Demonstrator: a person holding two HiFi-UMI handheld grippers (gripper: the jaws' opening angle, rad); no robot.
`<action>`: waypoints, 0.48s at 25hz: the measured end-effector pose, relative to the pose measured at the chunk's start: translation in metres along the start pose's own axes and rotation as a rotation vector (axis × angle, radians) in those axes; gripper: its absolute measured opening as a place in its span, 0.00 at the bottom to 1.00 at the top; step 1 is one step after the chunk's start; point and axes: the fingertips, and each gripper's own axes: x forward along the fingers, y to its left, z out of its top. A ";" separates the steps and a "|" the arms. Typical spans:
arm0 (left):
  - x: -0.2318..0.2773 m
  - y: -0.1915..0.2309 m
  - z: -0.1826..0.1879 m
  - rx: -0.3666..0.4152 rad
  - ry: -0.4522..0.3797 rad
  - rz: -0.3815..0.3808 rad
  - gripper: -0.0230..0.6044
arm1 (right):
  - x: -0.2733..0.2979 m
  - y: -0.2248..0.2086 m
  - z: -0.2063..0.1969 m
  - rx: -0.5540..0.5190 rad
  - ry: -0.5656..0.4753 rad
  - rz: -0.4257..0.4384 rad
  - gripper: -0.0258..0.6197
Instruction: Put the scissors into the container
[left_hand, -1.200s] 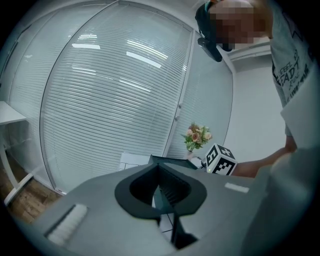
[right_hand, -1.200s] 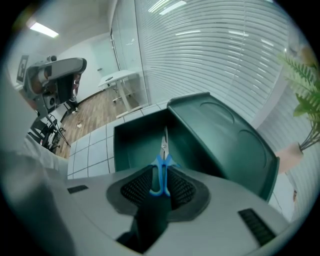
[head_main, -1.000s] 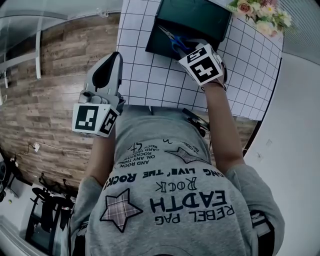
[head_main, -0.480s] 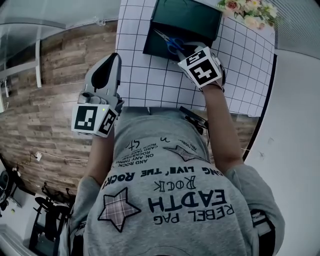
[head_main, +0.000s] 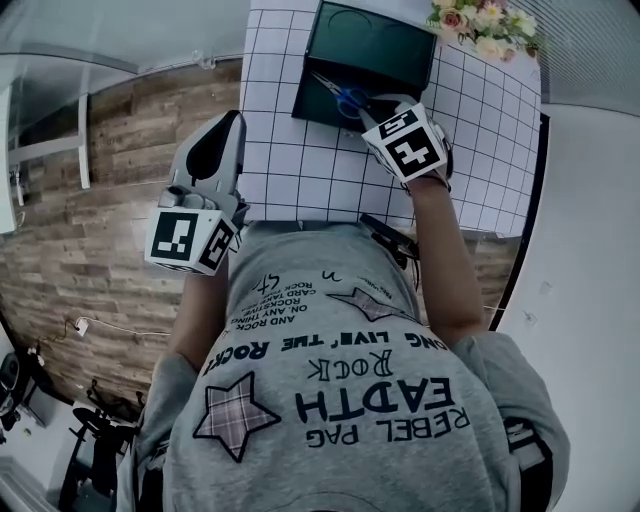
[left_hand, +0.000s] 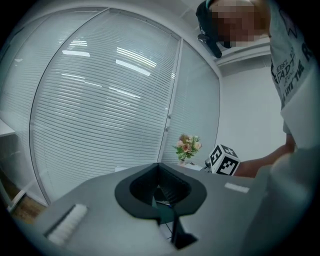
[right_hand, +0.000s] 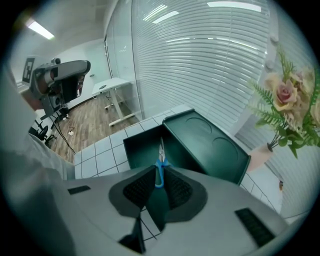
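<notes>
The scissors (head_main: 343, 95) have blue handles and hang over the open dark green container (head_main: 385, 50) at the far side of the gridded table. My right gripper (head_main: 370, 108) points steeply down and is shut on the blue handle (right_hand: 159, 172). Its jaws have just been closing with the handle between them. The blades (right_hand: 161, 147) point toward the container's box (right_hand: 142, 147), whose lid (right_hand: 210, 142) lies open beside it. My left gripper (head_main: 228, 125) is held near the table's near left edge, off to the side. Its jaws (left_hand: 162, 192) are together with nothing between them.
A white tablecloth with a black grid (head_main: 300, 160) covers the table. A bunch of pink flowers (head_main: 480, 20) stands just right of the container. Wooden floor (head_main: 120, 200) lies to the left of the table. The person's body fills the near side.
The right gripper has risen a little with the scissors above the container. The left gripper has also lifted slightly.
</notes>
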 end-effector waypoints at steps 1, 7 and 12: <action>0.000 -0.001 0.001 0.007 -0.002 -0.008 0.05 | -0.002 0.000 0.001 0.002 0.000 -0.004 0.13; -0.002 -0.002 0.011 0.028 -0.023 -0.025 0.05 | -0.013 -0.001 0.004 0.016 -0.021 -0.017 0.12; -0.002 -0.006 0.019 0.045 -0.034 -0.036 0.05 | -0.025 -0.001 0.005 0.050 -0.057 -0.014 0.12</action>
